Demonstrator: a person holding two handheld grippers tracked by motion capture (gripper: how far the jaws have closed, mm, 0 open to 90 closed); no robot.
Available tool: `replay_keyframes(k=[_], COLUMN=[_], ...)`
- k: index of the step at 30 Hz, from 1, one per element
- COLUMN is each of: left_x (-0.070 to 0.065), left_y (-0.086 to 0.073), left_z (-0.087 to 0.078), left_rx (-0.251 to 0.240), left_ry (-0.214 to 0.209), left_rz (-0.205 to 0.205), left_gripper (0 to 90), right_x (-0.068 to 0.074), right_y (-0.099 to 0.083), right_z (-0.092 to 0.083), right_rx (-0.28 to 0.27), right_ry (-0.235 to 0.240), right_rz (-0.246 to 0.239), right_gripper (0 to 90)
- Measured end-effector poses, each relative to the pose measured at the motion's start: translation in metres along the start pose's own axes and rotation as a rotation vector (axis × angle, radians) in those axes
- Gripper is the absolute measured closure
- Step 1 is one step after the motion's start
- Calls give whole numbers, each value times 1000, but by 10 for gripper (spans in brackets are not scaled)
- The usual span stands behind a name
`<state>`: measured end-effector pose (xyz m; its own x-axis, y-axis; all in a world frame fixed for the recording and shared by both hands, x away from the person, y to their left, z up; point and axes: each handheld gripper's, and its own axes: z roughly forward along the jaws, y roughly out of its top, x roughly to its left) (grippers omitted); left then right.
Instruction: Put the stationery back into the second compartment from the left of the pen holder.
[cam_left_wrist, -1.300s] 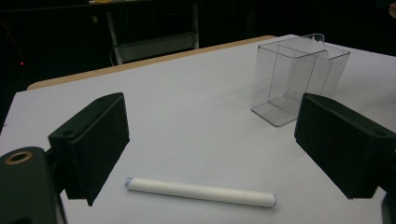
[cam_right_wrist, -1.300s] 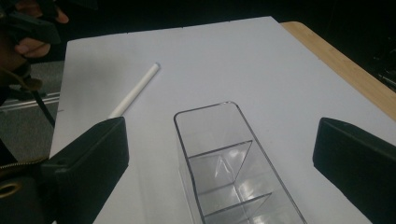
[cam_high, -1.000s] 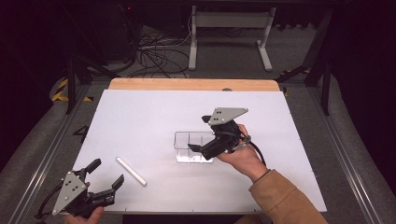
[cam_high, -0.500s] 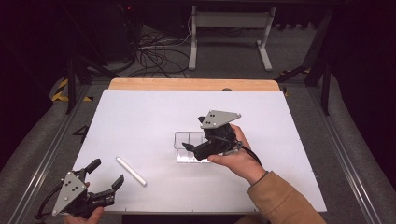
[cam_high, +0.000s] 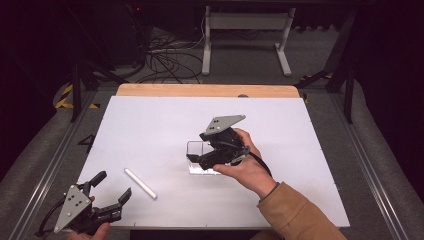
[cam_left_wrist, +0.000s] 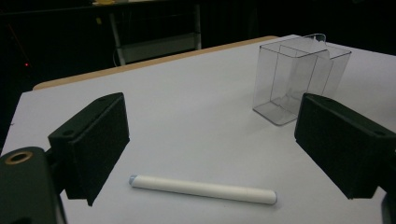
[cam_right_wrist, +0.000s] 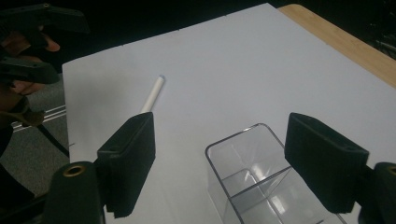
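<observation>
A clear plastic box (cam_high: 194, 148) with an inner divider stands near the middle of the white table top. My right gripper (cam_high: 199, 159) reaches over it from the right. In the right gripper view the box (cam_right_wrist: 252, 182) stands between the jaws of my right gripper (cam_right_wrist: 224, 163); they have just been closing, and a gap still shows at the left jaw. A white stick (cam_high: 140, 183) lies flat to the box's left. My left gripper (cam_high: 112, 189) hovers open at the front left corner. In its own view my left gripper (cam_left_wrist: 210, 135) frames the stick (cam_left_wrist: 201, 189), with the box (cam_left_wrist: 299, 79) beyond.
The white table top (cam_high: 200, 115) has a wooden strip (cam_high: 200, 90) along its far edge. Metal rails run down both sides. Behind the table are floor cables (cam_high: 165, 60) and a desk frame (cam_high: 245, 30). The person's other hand and gripper (cam_right_wrist: 28, 46) show in the right gripper view.
My right gripper has shifted left over the clear box and its jaws have narrowed around it. The left gripper, the stick and the box have stayed put.
</observation>
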<state>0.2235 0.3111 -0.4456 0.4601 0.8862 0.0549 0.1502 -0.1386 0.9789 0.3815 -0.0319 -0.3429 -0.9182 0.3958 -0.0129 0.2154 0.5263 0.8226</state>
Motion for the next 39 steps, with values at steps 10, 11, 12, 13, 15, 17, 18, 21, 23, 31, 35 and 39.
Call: replay_keyframes(k=[10, 11, 12, 13, 15, 17, 18, 21, 23, 31, 35, 39], left_x=[0, 0, 0, 0, 0, 1, 1, 1, 1, 4, 5, 5], left_y=[-1, -1, -1, -1, -1, -1, -1, -1, -1, -1, -2, -1], left_z=[-3, -3, -3, -3, -4, -4, -4, -4, -4, -6, -6, -7], left_rx=[-4, -4, -4, -4, -5, -5, -5, -4, -5, -29, -26, -27], left_ry=[8, 9, 9, 9, 10, 9, 9, 9, 10, -3, 1, 8], left_rz=[-2, -2, -2, -2, -3, -4, -4, -4, -6, -37, -36, -31], left_gripper=[109, 109, 109, 109, 109, 109, 109, 109, 109, 108, 108, 109], right_x=[16, 17, 18, 19, 21, 24, 26, 28, 30, 37, 44, 46], right_y=[8, 9, 10, 10, 11, 12, 13, 14, 14, 12, 12, 12], right_z=[17, 19, 22, 25, 30, 34, 37, 42, 46, 70, 85, 99], right_rx=[-11, -5, 5, 9, 17, 21, 27, 37, 45, 69, 98, 135], right_ry=[-27, -25, -20, -16, -1, 3, 7, 4, 6, 72, 50, 38], right_rz=[-23, -24, -25, -18, -14, -12, -15, -21, -18, 79, 72, 99], right_gripper=[264, 264, 263, 260, 247, 247, 247, 280, 282, 360, 380, 396])
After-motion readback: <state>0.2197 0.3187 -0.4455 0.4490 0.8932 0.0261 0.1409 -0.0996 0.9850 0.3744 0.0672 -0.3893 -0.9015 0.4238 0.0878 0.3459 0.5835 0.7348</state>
